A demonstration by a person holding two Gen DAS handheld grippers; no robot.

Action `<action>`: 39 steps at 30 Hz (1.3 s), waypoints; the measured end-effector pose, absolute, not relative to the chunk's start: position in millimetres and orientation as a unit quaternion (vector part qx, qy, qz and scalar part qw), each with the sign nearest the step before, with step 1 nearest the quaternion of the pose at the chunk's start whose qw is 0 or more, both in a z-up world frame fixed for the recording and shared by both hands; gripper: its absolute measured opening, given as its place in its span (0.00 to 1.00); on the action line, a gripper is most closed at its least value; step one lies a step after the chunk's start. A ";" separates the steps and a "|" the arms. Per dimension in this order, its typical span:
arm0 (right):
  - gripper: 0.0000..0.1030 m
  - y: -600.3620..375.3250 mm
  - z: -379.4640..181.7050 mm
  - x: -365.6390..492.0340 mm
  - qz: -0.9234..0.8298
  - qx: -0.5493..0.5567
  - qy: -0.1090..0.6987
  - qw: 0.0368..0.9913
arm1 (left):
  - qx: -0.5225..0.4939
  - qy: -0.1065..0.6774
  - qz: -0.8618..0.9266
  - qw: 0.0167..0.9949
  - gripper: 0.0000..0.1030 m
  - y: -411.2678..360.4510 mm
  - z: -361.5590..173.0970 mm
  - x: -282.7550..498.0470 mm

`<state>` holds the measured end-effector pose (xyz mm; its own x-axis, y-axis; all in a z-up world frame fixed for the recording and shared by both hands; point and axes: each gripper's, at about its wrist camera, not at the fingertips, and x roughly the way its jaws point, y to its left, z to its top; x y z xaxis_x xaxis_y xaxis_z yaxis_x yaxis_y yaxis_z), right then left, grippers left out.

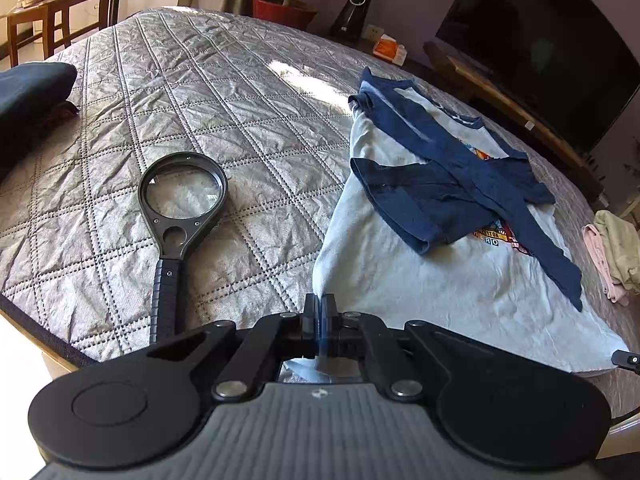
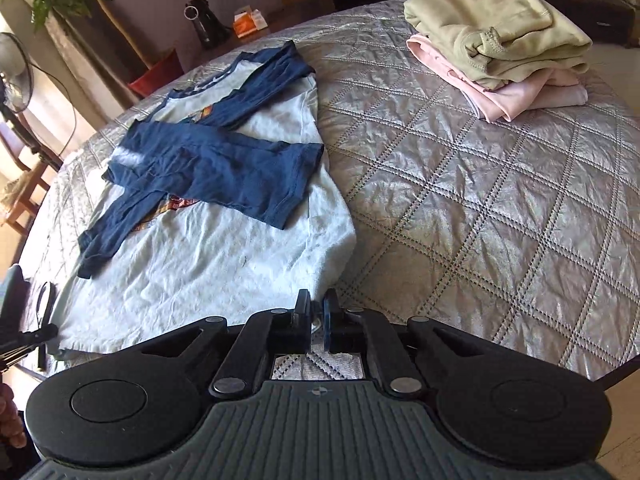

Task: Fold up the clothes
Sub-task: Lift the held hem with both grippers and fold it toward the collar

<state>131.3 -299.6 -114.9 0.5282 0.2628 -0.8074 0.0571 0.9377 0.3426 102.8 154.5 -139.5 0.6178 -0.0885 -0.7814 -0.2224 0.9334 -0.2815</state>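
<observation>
Clearly the left gripper (image 1: 320, 308) pinches the shirt (image 1: 452, 280) at its hem corner; the right gripper (image 2: 316, 312) sits nearly closed at the other corner — grip unclear. Shirt lies on the bed (image 1: 224, 92), collar away, lengthwise from hem. One-sided lifting could skew the fold — the crossed sleeves (image 1: 452, 184) might slide.

Both fisheye views sit low at the bed's near edge, looking forward across the quilt (image 1: 208, 120). The left wrist view faces the shirt (image 1: 460, 272) from its left hem corner, close up; the right wrist view from the right corner — both share that shirt (image 2: 208, 264).
</observation>
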 end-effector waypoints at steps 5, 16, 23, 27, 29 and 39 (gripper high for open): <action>0.06 -297.1 -111.8 121.7 0.056 0.159 0.488 0.856 | -0.197 0.437 0.060 0.876 0.02 164.1 -133.6 96.0; 0.07 -324.6 -112.3 110.5 0.052 0.272 0.468 0.839 | -0.174 0.470 0.024 0.865 0.29 164.7 -132.2 95.0; 0.07 -317.4 -114.2 115.7 0.061 0.259 0.474 0.839 | -0.147 0.487 -0.012 0.861 0.53 148.4 -141.1 95.5; 0.08 -318.3 -114.0 115.7 0.065 0.267 0.470 0.839 | -0.100 0.481 -0.025 0.871 0.74 129.0 -144.2 90.7; 0.08 -318.2 -113.6 115.9 0.065 0.269 0.468 0.839 | -0.092 0.475 -0.022 0.875 0.74 122.9 -145.4 87.1; 0.09 -316.2 -110.9 116.4 0.067 0.274 0.457 0.844 | -0.142 0.471 -0.048 0.869 0.05 128.6 -146.1 82.5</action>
<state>116.4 -316.2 -110.9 0.5737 0.3635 -0.7340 0.1380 0.8405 0.5240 82.5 128.6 -146.1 0.5520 -0.2162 -0.8053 -0.0505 0.9554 -0.2910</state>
